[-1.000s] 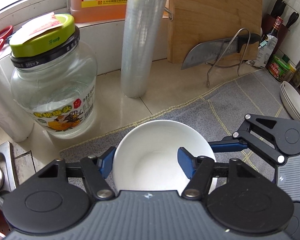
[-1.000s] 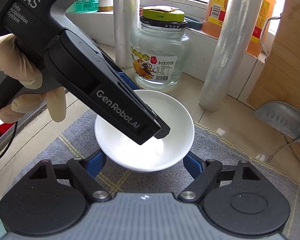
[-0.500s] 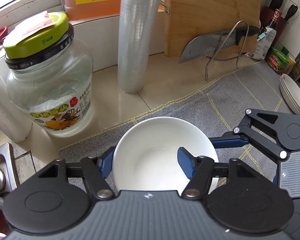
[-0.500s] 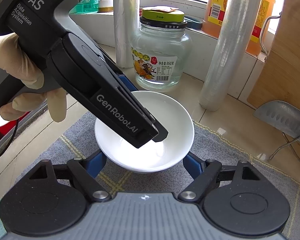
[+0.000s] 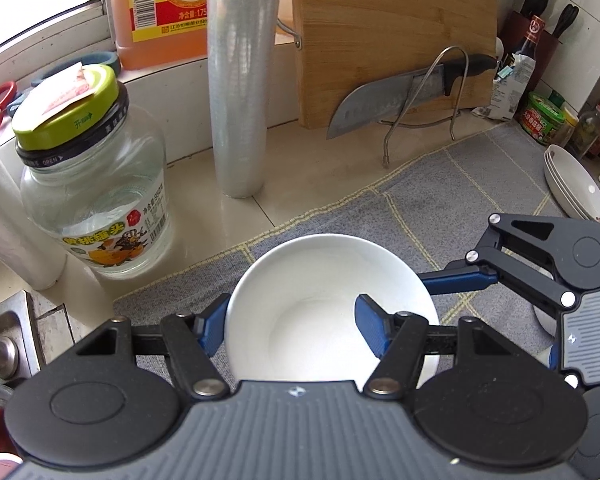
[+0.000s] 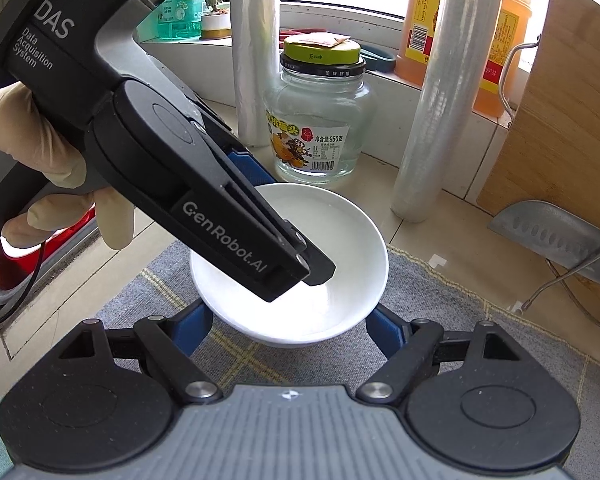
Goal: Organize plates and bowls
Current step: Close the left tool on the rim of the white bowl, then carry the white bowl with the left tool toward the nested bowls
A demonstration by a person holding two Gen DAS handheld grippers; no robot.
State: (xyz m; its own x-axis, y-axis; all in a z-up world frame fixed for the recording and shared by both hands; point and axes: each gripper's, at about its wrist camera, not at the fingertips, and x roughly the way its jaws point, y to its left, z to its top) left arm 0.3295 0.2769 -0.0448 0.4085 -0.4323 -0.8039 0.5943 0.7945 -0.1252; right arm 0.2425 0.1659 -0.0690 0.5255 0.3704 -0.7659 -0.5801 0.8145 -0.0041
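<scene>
A white bowl (image 5: pixel 324 300) (image 6: pixel 340 248) is over the grey mat (image 5: pixel 440 200). My left gripper (image 5: pixel 290 330) straddles its left rim: one blue finger is outside the wall, the other inside. Whether it grips the rim I cannot tell. It also shows in the right wrist view (image 6: pixel 312 268), reaching into the bowl from the left. My right gripper (image 6: pixel 288 330) is open, its blue fingers wide on either side of the bowl's near edge; it also shows in the left wrist view (image 5: pixel 460 280). A stack of white plates (image 5: pixel 576 188) lies at the far right.
A glass jar with a green lid (image 5: pixel 88 184), a roll of cling film (image 5: pixel 240 80), an orange bottle (image 5: pixel 160 4), a wooden board (image 5: pixel 392 32) and a cleaver on a wire stand (image 5: pixel 396 100) line the back. A sink edge (image 5: pixel 4 332) is at left.
The left gripper has lifted and tilted a little, so the view now looks higher at the back wall. The bowl stays between its fingers. The right gripper has barely moved.
</scene>
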